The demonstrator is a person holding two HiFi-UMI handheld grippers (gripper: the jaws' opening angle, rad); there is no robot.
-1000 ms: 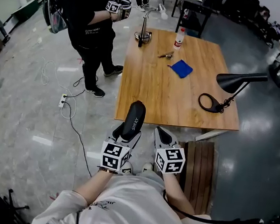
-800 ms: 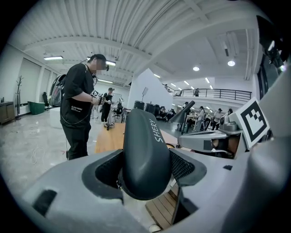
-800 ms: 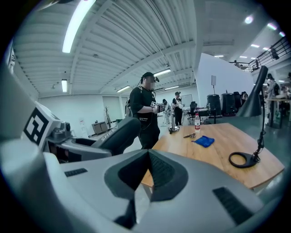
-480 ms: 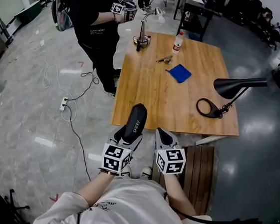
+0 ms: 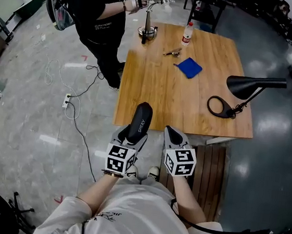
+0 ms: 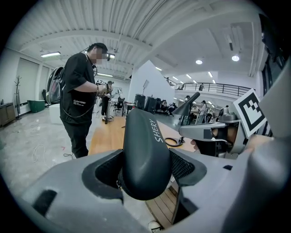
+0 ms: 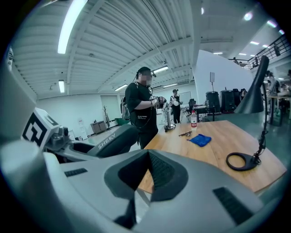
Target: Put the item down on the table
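A black oblong case (image 5: 139, 122) with "SHERY" printed on it is clamped in my left gripper (image 5: 132, 133), which is shut on it; its far end reaches over the near edge of the wooden table (image 5: 159, 89). In the left gripper view the case (image 6: 145, 154) stands up between the two pads of the left gripper (image 6: 148, 170). My right gripper (image 5: 171, 135) hangs beside it, just short of the table edge. In the right gripper view the right gripper (image 7: 148, 175) has its jaws closed together with nothing between them.
On the table are a black desk lamp (image 5: 254, 87), a blue cloth (image 5: 189, 68), a bottle (image 5: 187, 33), a small tool (image 5: 171, 52) and a metal stand (image 5: 147, 27). A person in black (image 5: 95, 13) stands at the far left corner. A wooden stool (image 5: 207, 173) stands at my right; cables (image 5: 66, 102) lie on the floor.
Both grippers keep their pose, the case still held. The person in black has stepped nearer the table's far corner, and my view has shifted slightly.
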